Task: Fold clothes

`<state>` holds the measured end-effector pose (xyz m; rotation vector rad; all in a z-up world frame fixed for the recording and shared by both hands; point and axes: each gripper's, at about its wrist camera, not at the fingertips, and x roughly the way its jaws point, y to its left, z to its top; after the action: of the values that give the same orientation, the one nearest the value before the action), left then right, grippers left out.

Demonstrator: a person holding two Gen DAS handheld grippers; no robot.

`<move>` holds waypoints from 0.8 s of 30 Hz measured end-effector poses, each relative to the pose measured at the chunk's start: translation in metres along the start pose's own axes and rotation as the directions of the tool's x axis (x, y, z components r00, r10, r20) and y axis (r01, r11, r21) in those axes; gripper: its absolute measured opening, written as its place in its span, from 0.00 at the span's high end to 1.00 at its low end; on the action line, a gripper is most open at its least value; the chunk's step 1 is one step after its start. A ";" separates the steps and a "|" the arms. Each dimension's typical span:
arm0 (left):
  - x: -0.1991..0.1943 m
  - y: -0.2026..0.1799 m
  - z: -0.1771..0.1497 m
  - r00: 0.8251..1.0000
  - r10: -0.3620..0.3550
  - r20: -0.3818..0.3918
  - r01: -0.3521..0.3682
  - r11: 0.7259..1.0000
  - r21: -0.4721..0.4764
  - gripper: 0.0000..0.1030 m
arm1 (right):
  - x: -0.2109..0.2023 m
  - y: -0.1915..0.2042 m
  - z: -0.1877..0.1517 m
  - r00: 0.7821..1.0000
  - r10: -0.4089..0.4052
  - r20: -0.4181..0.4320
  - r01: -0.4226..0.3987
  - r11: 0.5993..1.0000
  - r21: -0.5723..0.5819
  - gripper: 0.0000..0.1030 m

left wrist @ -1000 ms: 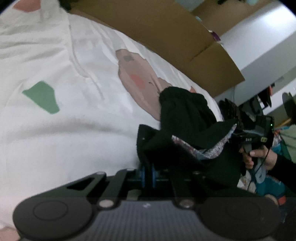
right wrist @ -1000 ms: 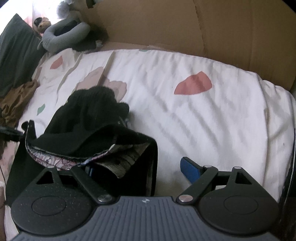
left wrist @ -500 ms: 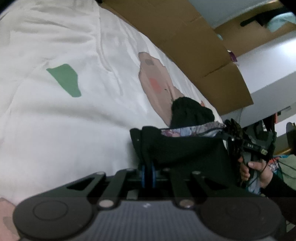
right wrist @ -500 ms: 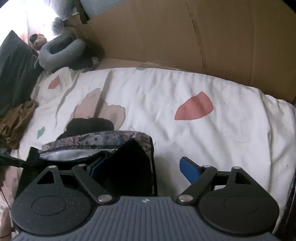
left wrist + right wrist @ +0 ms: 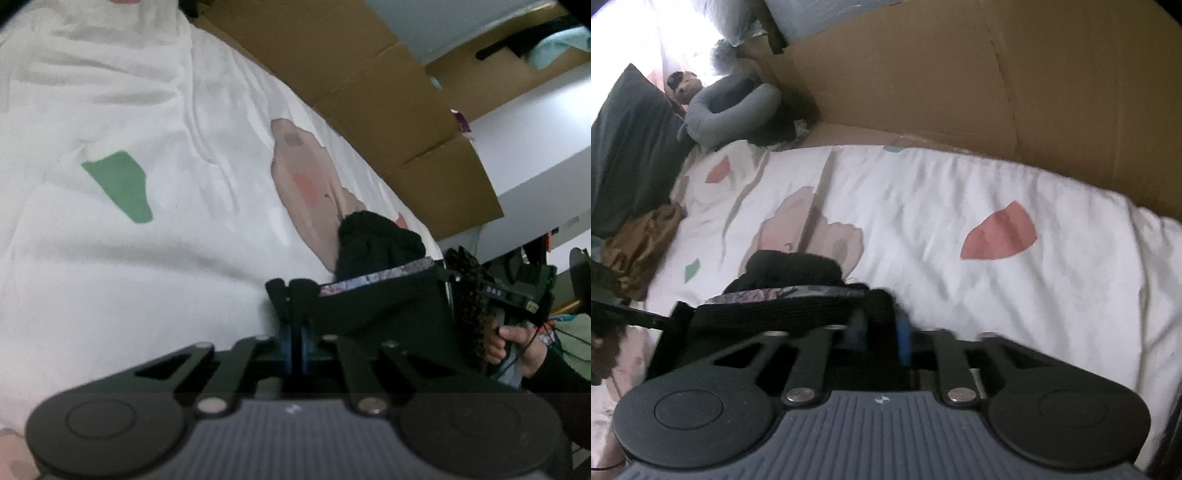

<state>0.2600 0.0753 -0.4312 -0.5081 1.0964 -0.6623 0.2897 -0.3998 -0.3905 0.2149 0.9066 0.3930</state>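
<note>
**Black garment, held at two corners above the bed**

Left wrist view, left to right: white duvet [image 5: 110,258] with a green patch filling the left and centre; left gripper [image 5: 295,295] at lower centre, its blue pads pressed together and pinching a corner of the black garment [image 5: 380,306]; the garment's top edge, showing a patterned lining, is running right to the right gripper [image 5: 448,275] and the person's hand [image 5: 517,343] at the right edge. Cardboard [image 5: 369,74] is standing across the upper right.

Right wrist view, left to right: dark pillow [image 5: 624,147], brown cloth [image 5: 639,243] and grey cushion [image 5: 735,107] occupying the upper left; the garment is stretching from the left edge to lower centre, where the right gripper, pads closed, is nipping the other corner. The rest of the garment is resting bunched on the duvet just beyond the taut edge.

Handling note, as judged: the step in hand appears to be lifting and spreading the garment before a fold. Keeping both corners level and the top edge taut, raising until the bunched part is hanging free, then lowering it flat on bare duvet should be giving a clean fold line. Uneven pull is risking a slipped corner.
</note>
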 end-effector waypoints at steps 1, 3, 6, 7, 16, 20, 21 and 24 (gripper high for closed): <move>-0.002 0.000 -0.001 1.000 0.002 0.009 -0.002 1.000 0.001 0.97 | -0.001 0.000 0.002 1.000 -0.004 0.009 0.004 1.000 0.004 0.95; -0.004 0.001 -0.002 1.000 0.006 0.018 -0.006 1.000 -0.008 0.97 | -0.004 -0.002 0.003 1.000 -0.006 0.025 0.006 1.000 0.017 0.95; -0.004 0.002 -0.002 1.000 0.026 0.009 -0.026 0.999 -0.019 0.95 | 0.001 -0.006 0.002 1.000 -0.021 0.009 0.020 0.999 0.039 0.95; -0.002 0.002 -0.002 0.999 0.037 0.001 -0.037 0.999 -0.019 0.92 | 0.003 -0.007 0.001 1.000 -0.025 0.002 0.025 0.999 0.046 0.93; 0.008 -0.004 0.003 0.994 0.111 -0.020 -0.110 0.993 0.033 0.60 | 0.019 -0.015 -0.009 0.998 -0.032 -0.045 0.036 0.996 0.085 0.63; 0.015 -0.012 0.007 0.986 0.165 -0.031 -0.162 0.984 0.072 0.68 | 0.031 -0.012 -0.011 0.997 -0.042 -0.070 0.047 0.997 0.066 0.63; 0.017 -0.015 0.008 0.982 0.183 -0.037 -0.179 0.980 0.084 0.69 | 0.034 -0.011 -0.011 0.996 -0.048 -0.077 0.052 0.997 0.056 0.63; 0.021 -0.023 0.009 0.972 0.229 -0.051 -0.222 0.968 0.116 0.69 | 0.043 -0.003 -0.013 0.992 -0.075 -0.099 0.076 0.997 0.012 0.63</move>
<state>0.2692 0.0446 -0.4253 -0.2631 1.1515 -0.5376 0.3034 -0.3845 -0.4304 0.1758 1.0123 0.3287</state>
